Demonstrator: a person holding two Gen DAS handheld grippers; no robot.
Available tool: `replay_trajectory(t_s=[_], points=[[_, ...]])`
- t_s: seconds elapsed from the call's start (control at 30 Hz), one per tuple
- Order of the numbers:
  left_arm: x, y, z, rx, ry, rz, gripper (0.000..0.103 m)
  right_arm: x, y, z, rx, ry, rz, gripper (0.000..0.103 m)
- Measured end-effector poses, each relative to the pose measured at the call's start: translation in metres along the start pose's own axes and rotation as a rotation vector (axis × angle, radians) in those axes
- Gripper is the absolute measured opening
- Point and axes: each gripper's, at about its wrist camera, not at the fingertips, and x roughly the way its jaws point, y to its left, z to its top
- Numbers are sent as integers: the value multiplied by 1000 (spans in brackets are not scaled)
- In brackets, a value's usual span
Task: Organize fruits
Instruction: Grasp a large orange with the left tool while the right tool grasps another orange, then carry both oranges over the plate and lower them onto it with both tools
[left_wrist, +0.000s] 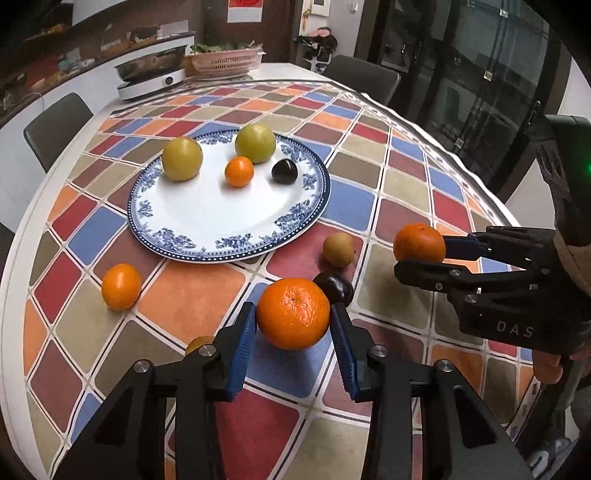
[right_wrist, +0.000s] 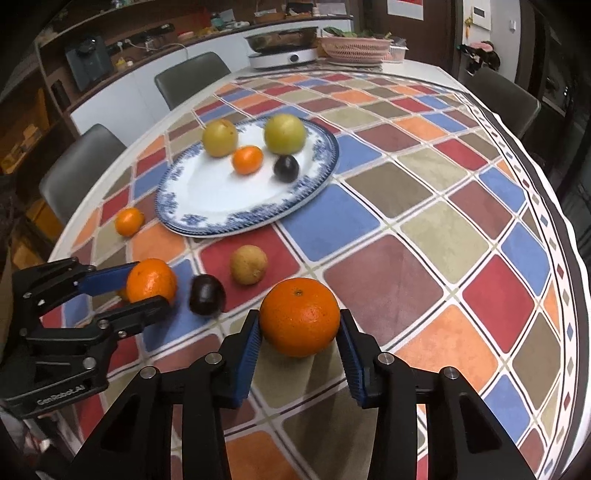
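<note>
Left gripper (left_wrist: 293, 325): closed on a large orange (left_wrist: 293, 314), blue pads pressed to both sides; seen from the right wrist view at near left (right_wrist: 147, 291).
Right gripper (right_wrist: 300, 332): clamped on a second orange (right_wrist: 300, 316); seen from the left wrist view at far right (left_wrist: 419, 254), fruit lifted off the cloth.
Dark plum (left_wrist: 334, 288): on the cloth just behind the left gripper's orange, between the two grippers.
Brown round fruit (left_wrist: 338, 249): on a red square, just beyond the plum, near the plate's edge.
Small mandarin (left_wrist: 121, 286): alone on the cloth, left of the left gripper, near the plate's near-left rim.
Yellowish fruit (left_wrist: 199, 343): partly hidden behind the left finger; kind unclear.
Plate (left_wrist: 221, 236): blue-and-white, beyond the grippers; two yellow-green apples (left_wrist: 182, 158) at its far side, a small mandarin and a dark plum (left_wrist: 284, 171) in front of them.
Tablecloth (left_wrist: 413, 184): multicoloured squares, covering the round table.
Far end: electric cooker (left_wrist: 151, 74) and pink basket (left_wrist: 225, 59) side by side.
</note>
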Motion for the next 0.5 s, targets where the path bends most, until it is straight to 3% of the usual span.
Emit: replay_trajectory(t_s=[0.5], points=[[-56,9,7,-12,-129,47,40,-46,36,20,-73,-112,71,42]])
